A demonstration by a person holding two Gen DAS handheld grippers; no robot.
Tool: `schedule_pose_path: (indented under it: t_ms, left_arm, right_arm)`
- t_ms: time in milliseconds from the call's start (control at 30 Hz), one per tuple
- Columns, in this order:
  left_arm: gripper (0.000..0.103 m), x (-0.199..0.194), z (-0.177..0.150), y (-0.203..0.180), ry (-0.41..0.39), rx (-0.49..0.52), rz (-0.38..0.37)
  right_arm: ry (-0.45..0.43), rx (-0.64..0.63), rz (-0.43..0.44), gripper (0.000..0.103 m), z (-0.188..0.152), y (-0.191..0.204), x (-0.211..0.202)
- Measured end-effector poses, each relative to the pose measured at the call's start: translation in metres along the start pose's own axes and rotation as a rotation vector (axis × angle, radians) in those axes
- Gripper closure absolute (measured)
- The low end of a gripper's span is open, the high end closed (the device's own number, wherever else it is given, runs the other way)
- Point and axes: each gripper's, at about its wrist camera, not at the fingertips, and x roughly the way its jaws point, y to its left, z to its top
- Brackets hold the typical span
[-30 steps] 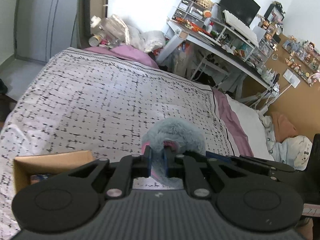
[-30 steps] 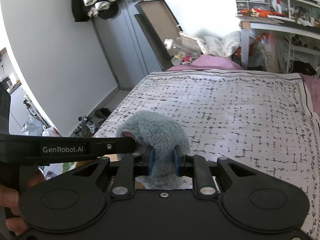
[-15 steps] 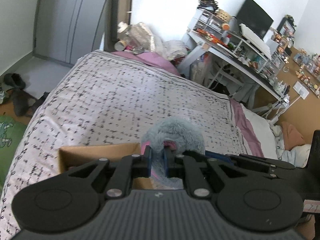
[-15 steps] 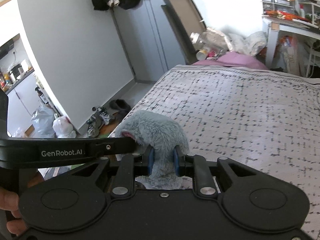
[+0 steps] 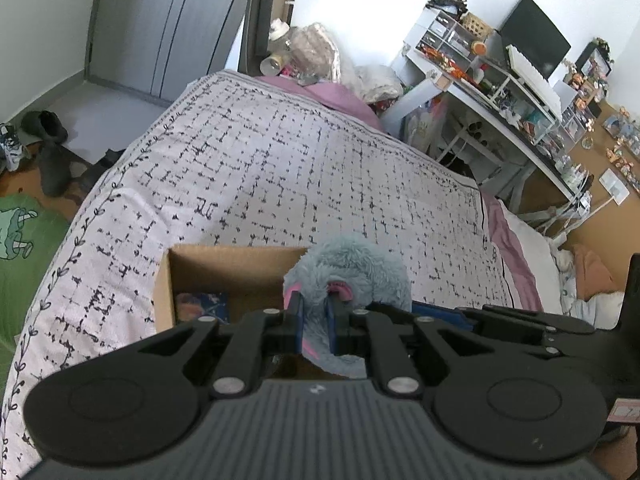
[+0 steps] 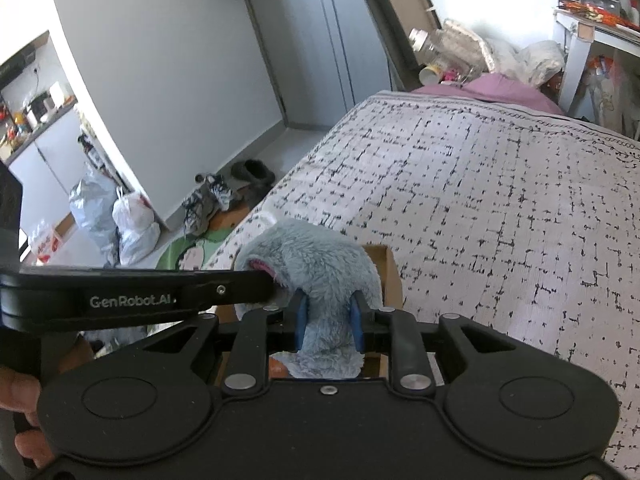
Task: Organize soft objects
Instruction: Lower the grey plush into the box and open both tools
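Note:
A fluffy grey-blue plush toy [image 5: 352, 272] with pink patches is held by both grippers at once. My left gripper [image 5: 314, 320] is shut on one end of it. My right gripper [image 6: 328, 320] is shut on another part of the plush toy [image 6: 316, 268]. The toy hangs over the right part of an open cardboard box [image 5: 224, 264] that stands on the bed; the box [image 6: 390, 276] shows behind the toy in the right wrist view. A blue printed item [image 5: 202, 306] lies inside the box at its left.
The bed [image 5: 280, 168] has a white cover with black marks. A cluttered desk [image 5: 500, 100] stands at the far right. Shoes [image 6: 224, 196] and plastic bags [image 6: 120, 220] lie on the floor left of the bed. A green mat [image 5: 24, 240] lies beside the bed.
Both grippers have carried the plush toy leftward over the bed. The cardboard box has come fully into view beneath and behind the toy. Both grips are unchanged.

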Motion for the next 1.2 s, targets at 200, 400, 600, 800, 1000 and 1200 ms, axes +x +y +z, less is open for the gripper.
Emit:
schedule_pose_path:
  t_ms: [200,400,600,800,1000,1200]
  left_arm:
    - [0.091,0.021,-0.013,-0.004,0.121,0.045,0.010]
    - [0.079,0.024,-0.021,-0.004,0.169,0.051,0.049]
    - [0.059,0.013,-0.023,-0.023,0.149,0.040,0.078]
    - [0.046,-0.007,-0.030,-0.052,0.082,0.083,0.136]
    - [0.034,-0.027,-0.042,-0.079,0.058,0.126,0.206]
    - [0.019,-0.052,-0.047,-0.101,0.029,0.117,0.263]
  right_arm:
    - [0.096,0.021,-0.004,0.064,-0.012,-0.010,0.006]
    - [0.045,0.009,-0.022,0.043,-0.012,-0.024,-0.022]
    - [0.015,0.057,-0.040,0.032,-0.017,-0.052,-0.049]
    - [-0.020,0.096,-0.038,0.025,-0.025,-0.077,-0.077]
    - [-0.065,0.090,-0.003,0.013,-0.033,-0.098,-0.109]
    - [-0.083,0.121,0.017,0.012,-0.040,-0.127,-0.132]
